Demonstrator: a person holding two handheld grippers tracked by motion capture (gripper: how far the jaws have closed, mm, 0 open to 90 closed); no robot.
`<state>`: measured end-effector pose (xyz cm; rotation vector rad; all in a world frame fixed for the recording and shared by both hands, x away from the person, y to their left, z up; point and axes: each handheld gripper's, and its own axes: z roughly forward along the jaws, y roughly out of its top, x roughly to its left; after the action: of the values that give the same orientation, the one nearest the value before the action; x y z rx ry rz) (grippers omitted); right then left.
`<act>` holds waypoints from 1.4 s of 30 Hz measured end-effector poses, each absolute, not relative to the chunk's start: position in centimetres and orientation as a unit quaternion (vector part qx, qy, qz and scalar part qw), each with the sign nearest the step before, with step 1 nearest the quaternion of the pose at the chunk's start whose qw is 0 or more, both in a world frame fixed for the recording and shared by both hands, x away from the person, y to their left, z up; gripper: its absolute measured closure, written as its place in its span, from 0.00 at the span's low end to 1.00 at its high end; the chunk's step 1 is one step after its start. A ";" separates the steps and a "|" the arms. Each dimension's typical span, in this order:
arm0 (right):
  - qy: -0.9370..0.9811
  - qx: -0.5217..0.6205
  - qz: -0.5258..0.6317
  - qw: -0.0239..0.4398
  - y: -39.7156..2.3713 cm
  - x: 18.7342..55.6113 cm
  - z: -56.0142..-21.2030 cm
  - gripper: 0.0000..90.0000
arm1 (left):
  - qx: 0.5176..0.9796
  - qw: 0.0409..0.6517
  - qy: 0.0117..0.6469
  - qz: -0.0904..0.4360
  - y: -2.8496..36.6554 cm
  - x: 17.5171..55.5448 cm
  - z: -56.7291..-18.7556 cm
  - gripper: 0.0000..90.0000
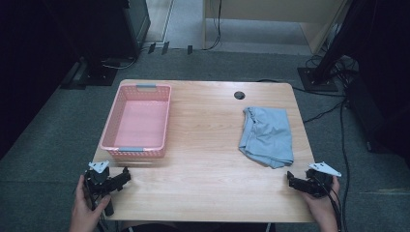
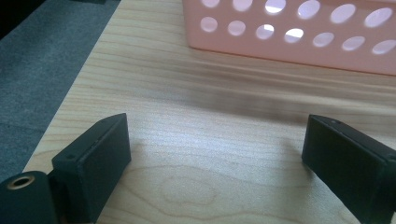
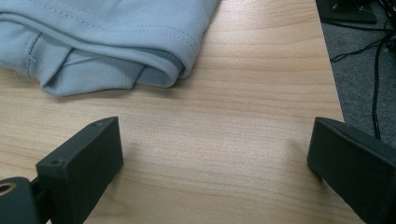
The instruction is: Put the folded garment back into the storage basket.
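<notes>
nothing is started yet: the folded light-blue cotton garment (image 1: pixel 267 136) lies untouched on the right side of the pale wooden table (image 1: pixel 208 145), well apart from the pink perforated plastic basket (image 1: pixel 138 121) (nothing in it). the right gripper (image 1: pixel 294 179) rests near the garment, jaws apart and holding nothing; the left gripper (image 1: pixel 122 179), jaws likewise apart, sits near the basket.

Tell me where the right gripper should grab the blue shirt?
Probably the near folded corner of the blue shirt, coming in low from the table's front edge. The layers bunch thickest there, facing the open right gripper, so one pinch could catch several folds.
</notes>
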<state>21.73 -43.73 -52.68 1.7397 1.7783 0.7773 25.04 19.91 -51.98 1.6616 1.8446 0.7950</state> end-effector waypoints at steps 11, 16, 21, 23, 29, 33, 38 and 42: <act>0.620 0.667 0.330 0.251 -44.2 21.4 -51.1 0.05 | 0.615 0.264 0.682 0.294 19.9 25.0 -52.0 0.09; 0.606 0.671 0.348 0.248 -43.5 21.4 -49.1 0.05 | 0.615 0.264 0.683 0.294 19.9 25.0 -52.0 0.09; 0.611 0.668 0.343 0.250 -42.5 21.3 -47.9 0.05 | 0.615 0.264 0.683 0.294 19.9 25.0 -52.0 0.09; 0.611 0.668 0.344 0.252 -42.5 21.4 -47.7 0.05 | 0.615 0.264 0.683 0.294 19.9 25.0 -52.0 0.09; 0.600 0.681 0.340 0.246 -42.2 21.7 -46.7 0.06 | 0.615 0.264 0.683 0.294 19.9 25.0 -52.0 0.09; 0.604 0.678 0.340 0.247 -41.9 22.1 -46.1 0.06 | 0.615 0.264 0.682 0.294 19.9 25.0 -52.0 0.09; 0.615 0.667 0.343 0.245 -41.5 22.7 -45.3 0.06 | 0.615 0.264 0.683 0.294 19.9 25.0 -52.0 0.09; 0.618 0.663 0.344 0.243 -41.3 23.3 -44.9 0.06 | 0.615 0.264 0.682 0.294 19.9 25.0 -52.0 0.09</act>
<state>23.31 -41.30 -44.91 1.8128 1.6900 0.9400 25.05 19.91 -51.99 1.6611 1.8442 0.7954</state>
